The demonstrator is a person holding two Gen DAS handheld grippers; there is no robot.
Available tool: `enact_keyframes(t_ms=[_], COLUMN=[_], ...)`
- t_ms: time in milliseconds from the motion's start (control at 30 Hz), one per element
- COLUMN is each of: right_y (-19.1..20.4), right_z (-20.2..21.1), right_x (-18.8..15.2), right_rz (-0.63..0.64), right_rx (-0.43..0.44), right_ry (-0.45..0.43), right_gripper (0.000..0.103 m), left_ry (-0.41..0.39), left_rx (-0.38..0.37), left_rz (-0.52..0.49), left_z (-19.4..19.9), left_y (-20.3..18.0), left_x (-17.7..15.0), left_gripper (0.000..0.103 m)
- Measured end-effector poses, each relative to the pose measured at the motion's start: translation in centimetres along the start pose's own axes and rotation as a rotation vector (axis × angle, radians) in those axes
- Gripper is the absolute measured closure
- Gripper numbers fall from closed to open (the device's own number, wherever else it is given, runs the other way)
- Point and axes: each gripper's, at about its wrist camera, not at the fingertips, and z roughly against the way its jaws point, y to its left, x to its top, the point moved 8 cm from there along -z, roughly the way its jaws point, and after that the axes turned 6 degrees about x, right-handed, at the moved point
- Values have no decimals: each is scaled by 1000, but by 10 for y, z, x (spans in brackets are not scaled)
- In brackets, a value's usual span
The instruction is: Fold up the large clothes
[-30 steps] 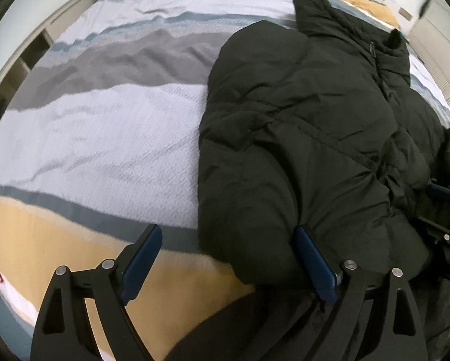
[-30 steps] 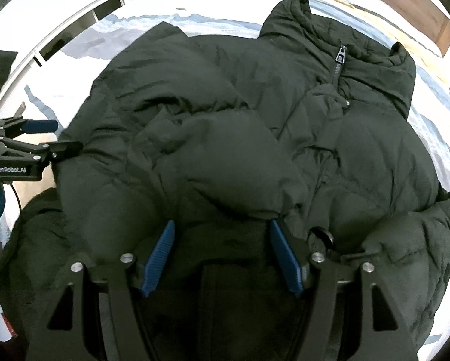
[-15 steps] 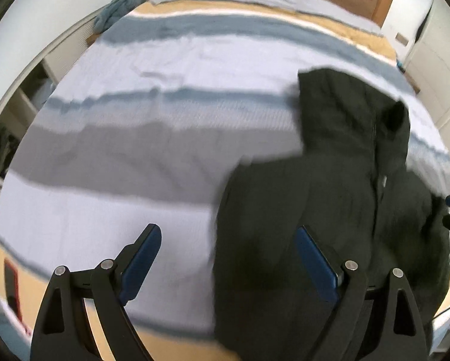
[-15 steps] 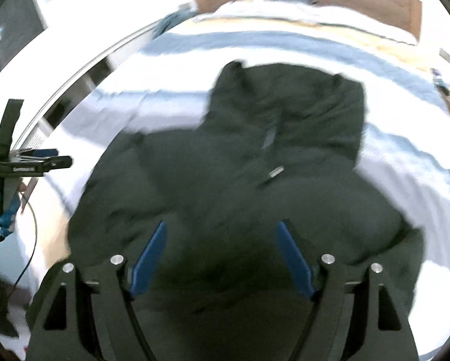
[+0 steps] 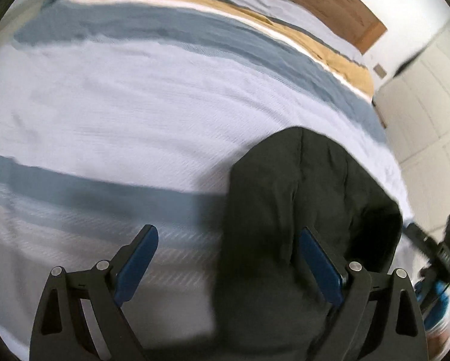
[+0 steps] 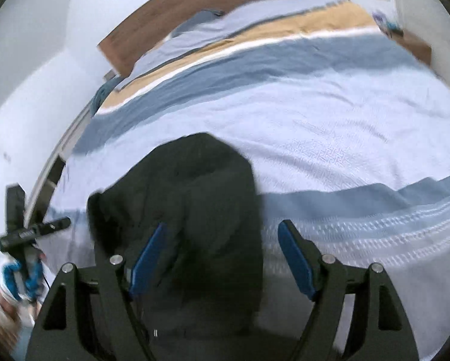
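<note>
This is a bedroom in a home. A wide bed (image 5: 140,114) fills both views, made up with a bedspread (image 6: 330,138) striped in pale lilac, blue-grey, white and mustard, and backed by a wooden headboard (image 5: 330,3) against a plain white wall (image 6: 44,60). White panelled wardrobe doors (image 5: 429,114) stand along one side of the bed, a small wall socket (image 5: 380,70) sits near the headboard, and a dark padded jacket (image 6: 194,210) lies on the covers.

Dark green puffer jacket (image 5: 309,210) lying on striped bedspread (both views blurred).
</note>
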Motion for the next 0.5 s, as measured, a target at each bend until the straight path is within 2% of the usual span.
enact_keyframes(t_ms=[167, 233, 300, 333, 367, 400, 433, 467, 500], right_y=[-12, -13, -15, -15, -14, -10, -7, -3, 0], right_z=[-29, -43, -57, -61, -64, -65, -65, -63, -59], right_x=[17, 20, 18, 19, 19, 19, 20, 19, 19], right_rz=[-83, -105, -126, -134, -142, -142, -140, -128, -109], right_rx=[65, 68, 49, 46, 48, 51, 48, 25, 10], right_ry=[0, 18, 54, 66, 74, 77, 82, 94, 104], right_gripper=[27, 27, 27, 28, 30, 35, 60, 78, 83], left_ry=[13, 31, 57, 76, 82, 86, 86, 80, 71], left_rx=[-53, -60, -62, -56, -50, -39, -34, -32, -28], left_rz=[79, 114, 129, 130, 127, 120, 116, 111, 99], left_z=[-34, -45, -53, -57, -56, -54, -51, -46, -38], left_y=[-15, -20, -25, -28, -27, -30, -31, -33, -35], left_x=[18, 21, 20, 17, 17, 15, 14, 12, 11], left_gripper=[9, 18, 45, 51, 65, 80, 83, 86, 88])
